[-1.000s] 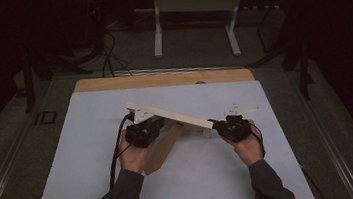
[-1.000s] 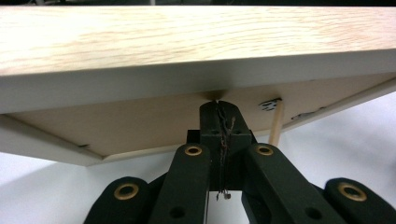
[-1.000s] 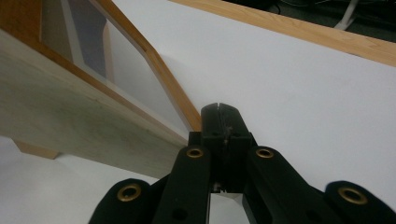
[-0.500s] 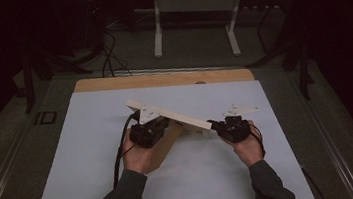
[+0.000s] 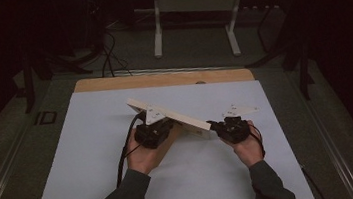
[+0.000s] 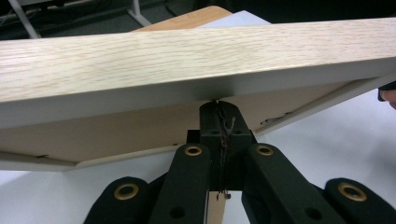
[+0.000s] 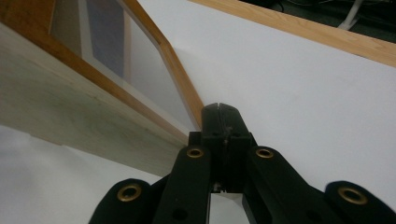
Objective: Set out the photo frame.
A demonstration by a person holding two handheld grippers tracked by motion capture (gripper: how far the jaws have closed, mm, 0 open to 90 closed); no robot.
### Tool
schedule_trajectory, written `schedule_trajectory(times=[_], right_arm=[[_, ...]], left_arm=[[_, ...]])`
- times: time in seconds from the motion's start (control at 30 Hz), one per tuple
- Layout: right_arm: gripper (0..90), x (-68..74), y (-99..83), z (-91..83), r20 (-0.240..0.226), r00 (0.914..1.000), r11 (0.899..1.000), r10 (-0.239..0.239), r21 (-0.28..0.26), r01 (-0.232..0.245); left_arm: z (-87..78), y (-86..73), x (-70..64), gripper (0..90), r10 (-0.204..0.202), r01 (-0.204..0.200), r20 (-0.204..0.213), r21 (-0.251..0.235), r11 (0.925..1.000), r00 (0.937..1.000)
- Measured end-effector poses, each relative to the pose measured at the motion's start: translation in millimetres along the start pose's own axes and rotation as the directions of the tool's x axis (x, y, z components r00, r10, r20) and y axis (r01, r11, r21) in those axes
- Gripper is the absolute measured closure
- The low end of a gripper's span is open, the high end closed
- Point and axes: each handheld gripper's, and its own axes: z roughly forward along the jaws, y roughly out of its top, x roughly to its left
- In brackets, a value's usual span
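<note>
Picture frame (image 5: 176,118), tilted above the white desk (image 5: 73,181) and pinched by both the left hand-held gripper (image 5: 154,132) and right hand-held gripper (image 5: 223,126), looks stiff, light, its glazing probably fragile, best gripped on wooden rails.

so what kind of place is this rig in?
Probably a lab or workshop recording bay, dimly lit. A wooden table covered with a white sheet serves as the work surface, cables trail over the grey floor behind it, and a white metal stand is set further back.
</note>
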Motion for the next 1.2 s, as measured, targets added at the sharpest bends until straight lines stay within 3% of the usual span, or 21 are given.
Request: schedule_trajectory(times=[0.6, 0.77, 1.2], right_arm=[[90.0, 5.5, -0.9, -0.3, -0.022, 0.9997, 1.000, -0.012, -0.001, 0.012], [90.0, 7.0, -1.4, -0.5, -0.026, 0.9995, 1.000, -0.018, -0.002, 0.018], [90.0, 11.8, -2.9, -1.8, -0.042, 0.9988, 1.000, -0.027, -0.002, 0.027]], left_arm=[[1.5, 0.8, 0.6, 90.0, 0.004, -0.004, -0.016, 0.004, 1.0000, 0.9999], [5.5, 0.4, -6.5, 90.0, 0.028, -0.028, -0.004, 0.015, 0.9995, 0.9996], [8.9, -0.6, -9.4, 90.0, 0.028, -0.028, 0.004, 0.023, 0.9994, 0.9996]])
